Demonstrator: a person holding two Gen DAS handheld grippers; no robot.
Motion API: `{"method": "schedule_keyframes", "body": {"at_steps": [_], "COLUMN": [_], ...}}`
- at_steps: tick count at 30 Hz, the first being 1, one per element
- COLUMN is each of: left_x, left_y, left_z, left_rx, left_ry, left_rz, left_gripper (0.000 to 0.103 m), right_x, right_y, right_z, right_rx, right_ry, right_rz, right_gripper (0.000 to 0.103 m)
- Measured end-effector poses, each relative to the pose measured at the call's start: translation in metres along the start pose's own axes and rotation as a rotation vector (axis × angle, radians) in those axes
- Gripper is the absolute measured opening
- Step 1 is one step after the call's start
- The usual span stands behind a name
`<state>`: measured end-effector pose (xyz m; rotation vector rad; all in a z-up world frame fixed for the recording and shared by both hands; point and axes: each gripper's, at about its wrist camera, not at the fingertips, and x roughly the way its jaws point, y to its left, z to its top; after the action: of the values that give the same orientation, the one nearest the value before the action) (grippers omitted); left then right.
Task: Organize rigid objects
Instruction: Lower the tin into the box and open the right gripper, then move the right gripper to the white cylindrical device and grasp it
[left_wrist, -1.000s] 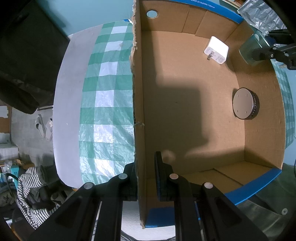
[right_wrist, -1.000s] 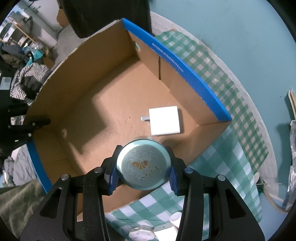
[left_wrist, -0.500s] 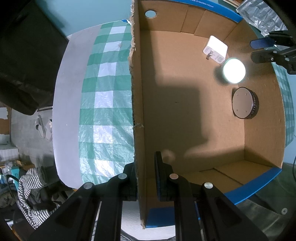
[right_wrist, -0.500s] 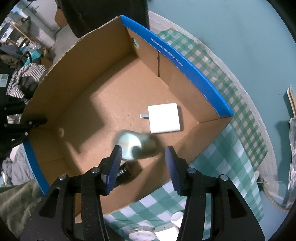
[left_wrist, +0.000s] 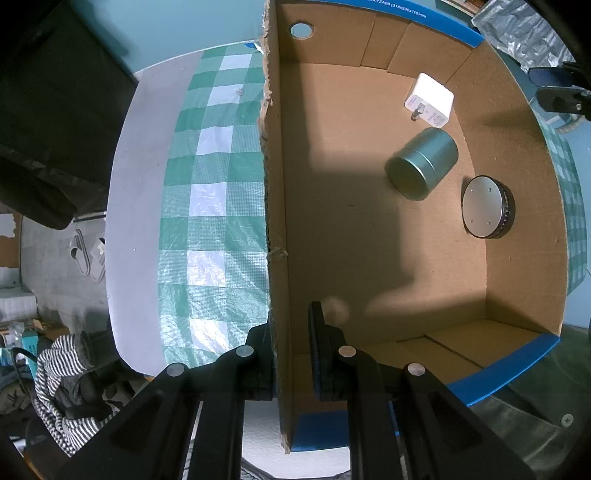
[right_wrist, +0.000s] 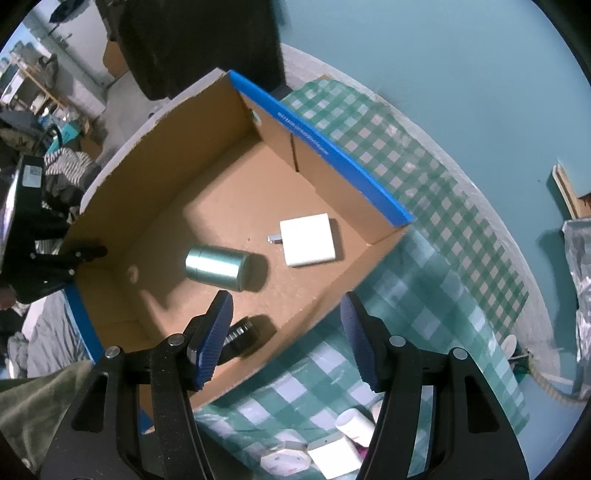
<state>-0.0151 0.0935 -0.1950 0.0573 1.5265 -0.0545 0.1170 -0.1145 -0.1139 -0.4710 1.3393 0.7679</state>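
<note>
A cardboard box with blue edges stands on the green checked cloth. Inside lie a teal metal tin on its side, a white charger and a round black and silver disc. My left gripper is shut on the box's side wall. My right gripper is open and empty above the box's near wall. In the right wrist view the tin lies beside the charger, and the disc is partly hidden behind one finger.
Several small white items lie on the checked cloth below my right gripper. Striped clothing and slippers lie on the floor past the table edge. A silver bag sits beyond the box.
My right gripper opened and let go of the tin, which fell into the box and came to rest on its side. The right gripper rose and drew back. The left gripper kept its hold.
</note>
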Motion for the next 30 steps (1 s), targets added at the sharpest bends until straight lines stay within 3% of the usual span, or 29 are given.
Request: {"method": "schedule_keyframes", "body": {"at_steps": [15,30], "left_x": [-0.001,0.001], "left_y": [-0.002,-0.005], "left_z": [0.001,0.001], "left_rx": [0.001,0.019], "left_ry": [-0.003,0.009], "left_rz": [0.003,0.007], "left_gripper": [0.012,0.012], "right_x": [-0.025,-0.025], "right_y": [-0.04,-0.114], "right_z": [-0.033,-0.106], "right_rx": [0.129,0.387], "right_ry": [-0.029,0.011], "right_rz": [-0.015,-0.045], "right_gripper": [0.066,0.069]}}
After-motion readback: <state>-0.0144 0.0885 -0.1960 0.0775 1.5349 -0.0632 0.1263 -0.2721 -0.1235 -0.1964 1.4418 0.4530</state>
